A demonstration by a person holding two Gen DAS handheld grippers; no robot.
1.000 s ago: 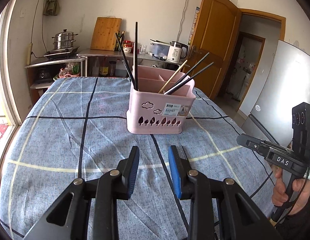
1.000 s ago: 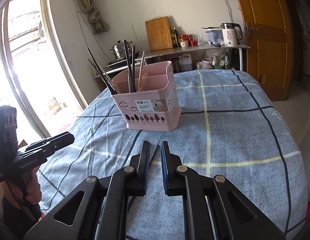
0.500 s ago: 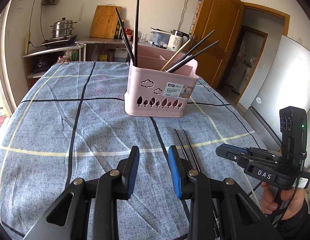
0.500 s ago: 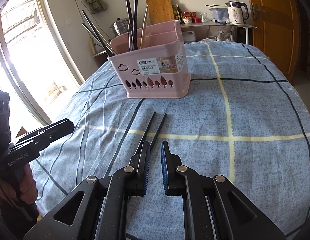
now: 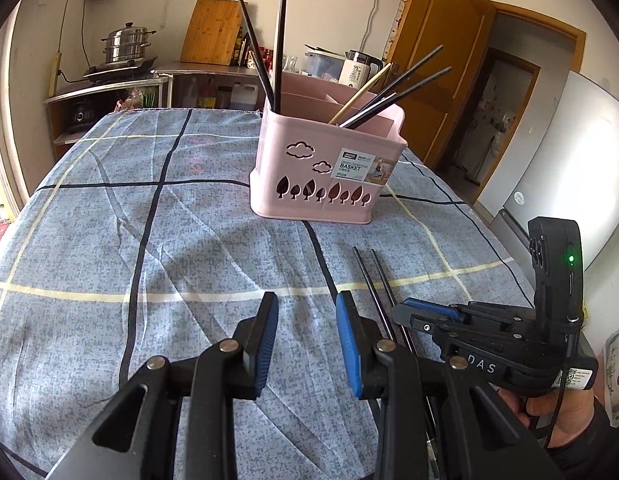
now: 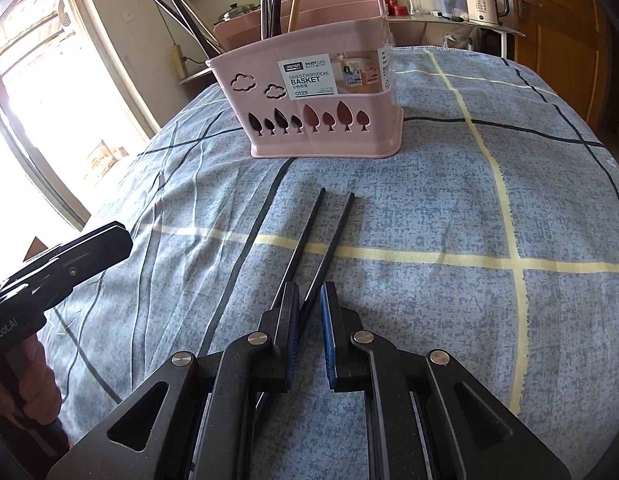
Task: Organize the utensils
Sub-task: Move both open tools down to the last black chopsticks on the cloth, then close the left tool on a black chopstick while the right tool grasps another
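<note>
A pink chopstick basket stands on the blue checked cloth, holding several black chopsticks and one wooden one. Two black chopsticks lie side by side on the cloth in front of it. My right gripper is low over their near ends, jaws narrowly apart, with one chopstick running between the pads and the other under the left finger. In the left wrist view the right gripper sits over the chopsticks. My left gripper is open and empty, just left of them.
The table is covered by the blue cloth with dark and yellow lines. Behind it stand a counter with a steamer pot, a cutting board and a kettle. A door and a fridge are at the right.
Both grippers have dropped lower and moved closer to the table. The right gripper has come down over the near ends of the two loose chopsticks. The left gripper stays open.
</note>
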